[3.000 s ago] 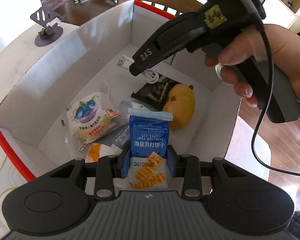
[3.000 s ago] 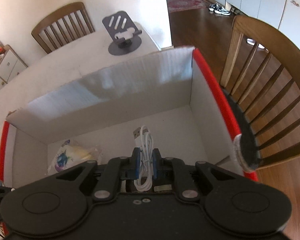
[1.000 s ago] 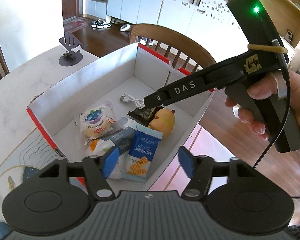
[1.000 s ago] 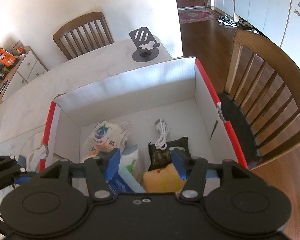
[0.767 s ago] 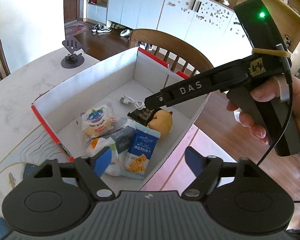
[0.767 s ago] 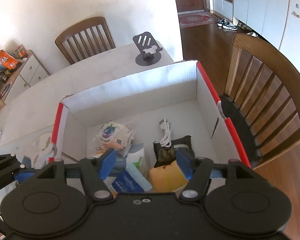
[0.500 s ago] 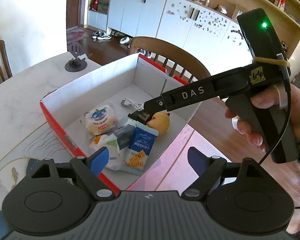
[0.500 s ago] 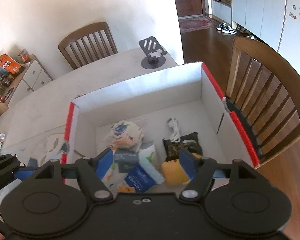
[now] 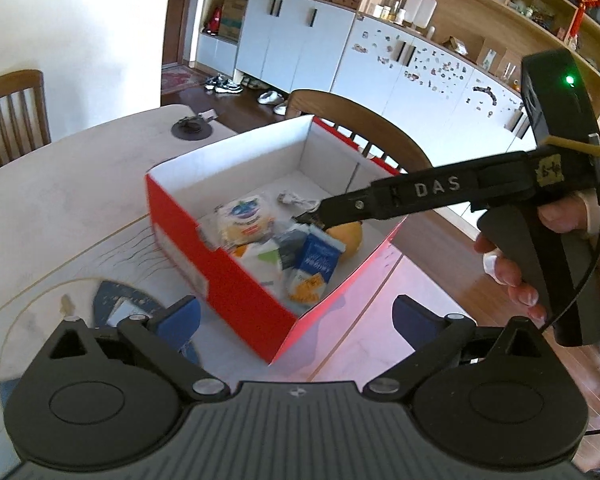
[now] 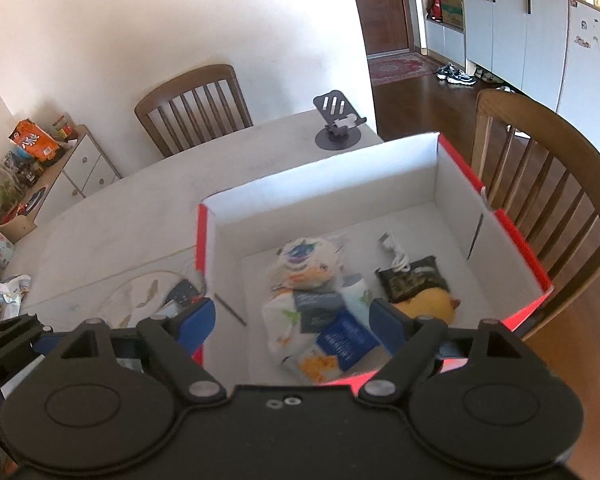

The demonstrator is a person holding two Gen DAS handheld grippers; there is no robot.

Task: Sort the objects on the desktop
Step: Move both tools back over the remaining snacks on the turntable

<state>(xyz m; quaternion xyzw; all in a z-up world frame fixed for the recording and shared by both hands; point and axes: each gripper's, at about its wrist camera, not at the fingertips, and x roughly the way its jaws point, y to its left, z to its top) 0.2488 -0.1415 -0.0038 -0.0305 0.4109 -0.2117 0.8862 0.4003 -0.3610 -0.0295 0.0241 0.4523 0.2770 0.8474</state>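
Red cardboard box [image 10: 511, 240], white inside, near the table edge, long axis running from the near left corner away toward the wooden chair [image 10: 547, 168] behind it. Contents, all lying on the box floor: blueberry bun packet [image 10: 303, 260] toward the far left; white tissue pack [image 10: 284, 320] and blue biscuit packet [image 10: 345, 342] heaped at the near wall; dark snack packet [image 10: 413, 282] and yellow plush toy [image 10: 427, 304] to the right; white cable [image 10: 395, 254] coiled beyond the dark packet. Left gripper [image 9: 296, 320]: jaws spread wide, nothing between them, held above and short of the box's near corner. Right gripper [image 10: 292, 326]: jaws likewise spread and empty, raised over the near wall, contents lying forward and below it; in the left wrist view its body reaches across the box from the right. The right gripper is judged nearer to the box contents; the left sits nearer the table [image 9: 80, 200] surface on the left. Beside the box on the left: a patterned mat [image 10: 140, 300] with a small dark flat item [image 10: 180, 294] on it, kind not legible, just beside the left jaw pad. Farther off: grey phone stand [image 10: 337, 128] near the far table edge, well apart from the box. Judgement: any item still to be sorted lies to the left, outside the box; the box's near wall stands between it and the interior, so a carry must clear that wall.
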